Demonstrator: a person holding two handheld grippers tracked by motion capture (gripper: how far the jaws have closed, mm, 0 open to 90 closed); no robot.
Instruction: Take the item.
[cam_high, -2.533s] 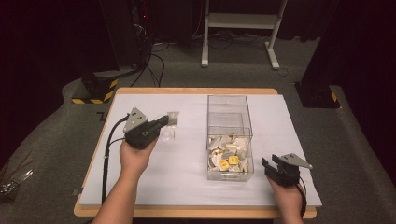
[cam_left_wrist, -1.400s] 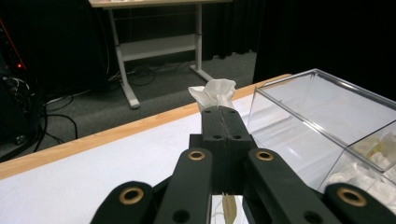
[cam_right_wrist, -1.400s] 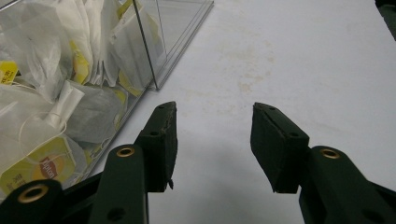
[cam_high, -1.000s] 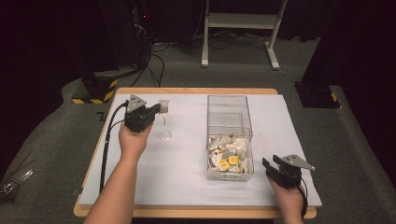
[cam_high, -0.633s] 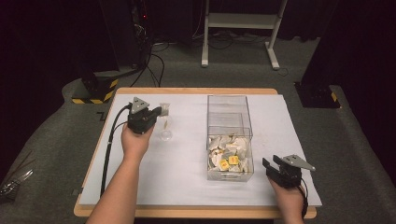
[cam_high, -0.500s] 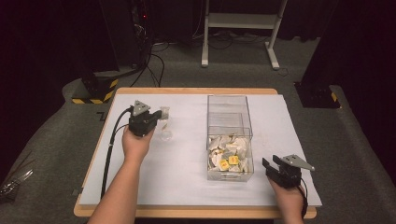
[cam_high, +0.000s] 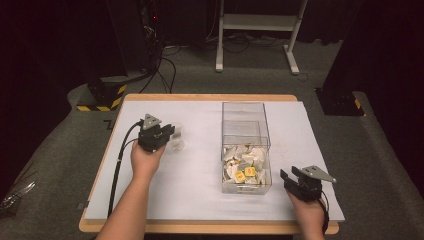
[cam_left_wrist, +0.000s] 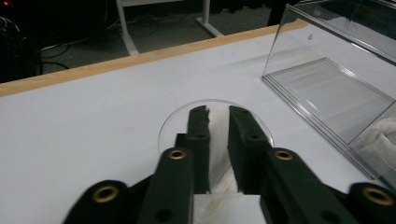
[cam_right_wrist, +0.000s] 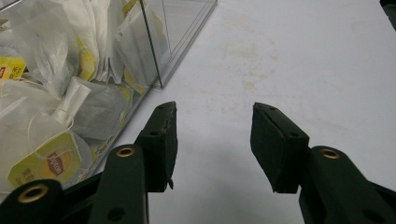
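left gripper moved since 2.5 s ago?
Yes. In the high view the left gripper has shifted toward the table's far edge, away from the clear box, and lowered the cup. Its jaws have just been opening around the cup's wall.

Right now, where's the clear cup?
High view: the clear cup stands on the white table left of the clear box, at the left tool. Left gripper view: its rim rings the jaws.
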